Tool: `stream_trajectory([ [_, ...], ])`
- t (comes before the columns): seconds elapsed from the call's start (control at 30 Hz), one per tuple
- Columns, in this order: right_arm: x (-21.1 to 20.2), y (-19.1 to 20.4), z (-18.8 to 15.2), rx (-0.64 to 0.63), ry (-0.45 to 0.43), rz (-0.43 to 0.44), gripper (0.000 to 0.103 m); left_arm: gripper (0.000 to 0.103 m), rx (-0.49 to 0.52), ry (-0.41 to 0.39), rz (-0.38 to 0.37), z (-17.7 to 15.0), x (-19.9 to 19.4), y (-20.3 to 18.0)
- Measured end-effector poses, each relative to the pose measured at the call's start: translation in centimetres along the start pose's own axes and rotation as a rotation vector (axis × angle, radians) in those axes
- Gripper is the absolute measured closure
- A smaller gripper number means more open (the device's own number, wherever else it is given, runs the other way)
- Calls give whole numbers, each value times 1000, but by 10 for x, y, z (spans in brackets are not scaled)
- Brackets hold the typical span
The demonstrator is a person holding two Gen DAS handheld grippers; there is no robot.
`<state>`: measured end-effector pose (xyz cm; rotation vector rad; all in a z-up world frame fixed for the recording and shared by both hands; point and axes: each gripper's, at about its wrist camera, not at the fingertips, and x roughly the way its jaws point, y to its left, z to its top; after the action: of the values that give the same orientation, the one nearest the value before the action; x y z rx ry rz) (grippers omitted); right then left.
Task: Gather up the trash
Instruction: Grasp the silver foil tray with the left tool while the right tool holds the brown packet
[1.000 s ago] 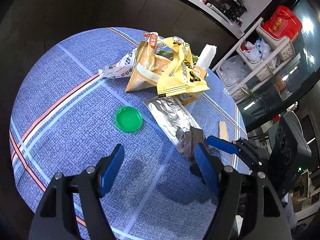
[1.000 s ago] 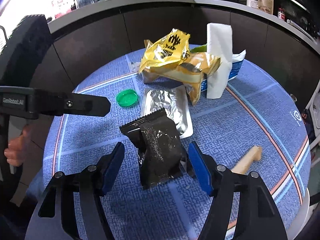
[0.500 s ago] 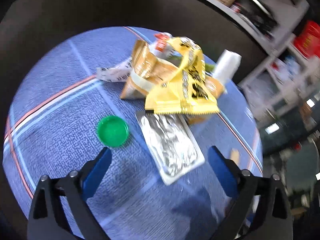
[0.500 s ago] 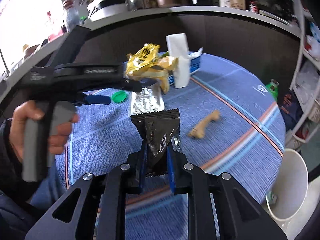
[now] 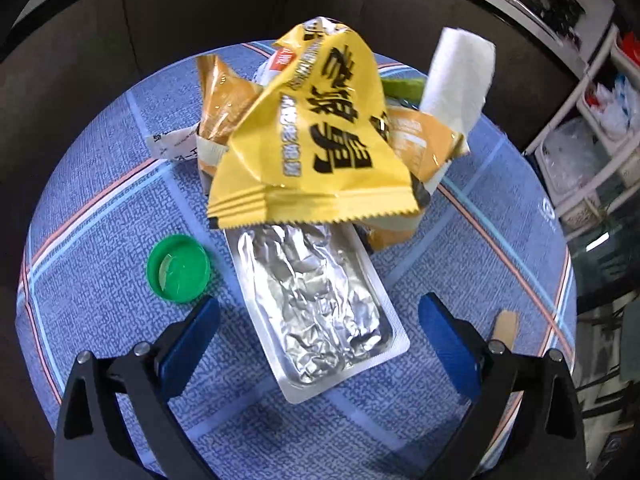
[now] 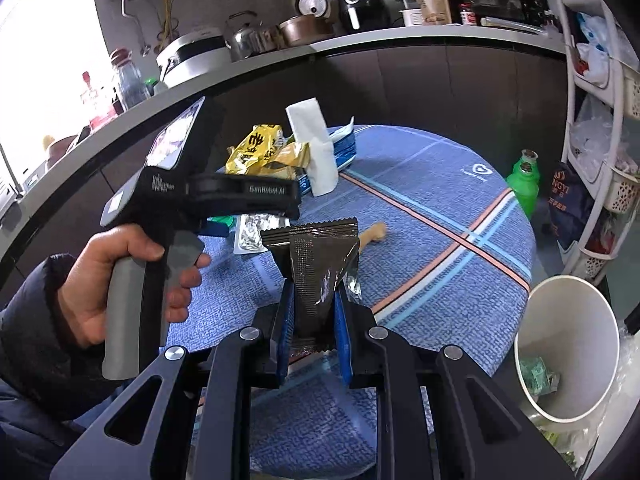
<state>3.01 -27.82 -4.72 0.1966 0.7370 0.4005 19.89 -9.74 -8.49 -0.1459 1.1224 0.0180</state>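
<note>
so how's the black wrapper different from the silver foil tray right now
The black wrapper is clamped upright in the right gripper, off the table; the silver foil tray lies flat on the blue tablecloth, between the open left gripper's fingers but untouched. The wrapper is dark and narrow with a zigzag top edge; the tray is shiny, crinkled and wider, partly under the yellow snack bag. Both are empty packaging.

"GenRobot.AI" — left tool (side)
</note>
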Motion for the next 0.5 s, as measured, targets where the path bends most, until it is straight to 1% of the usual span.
stream_trajectory([
  [0.07, -1, 0, -1, 9, -7, 5, 86, 13, 41, 0, 35, -1, 0, -13],
  [0.13, -1, 1, 1, 12, -7, 6, 86, 28, 86, -10, 57, -3, -2, -22],
  [0.2, 0, 2, 1, 12, -4, 3, 86, 36, 137, -27, 70, -7, -5, -30],
  [0.3, 0, 6, 1, 10, 2, -6, 86, 37, 188, -54, 49, -14, -7, -27],
  [0.37, -1, 9, 1, 9, -3, -7, 86, 39, 188, -59, 18, -17, -10, -22],
  [0.43, -4, 11, 1, 5, -6, -7, 86, 39, 174, -52, -25, -20, -15, -13],
  [0.5, -5, 13, 0, -1, -8, -11, 86, 40, 151, -38, -101, -28, -23, 7],
])
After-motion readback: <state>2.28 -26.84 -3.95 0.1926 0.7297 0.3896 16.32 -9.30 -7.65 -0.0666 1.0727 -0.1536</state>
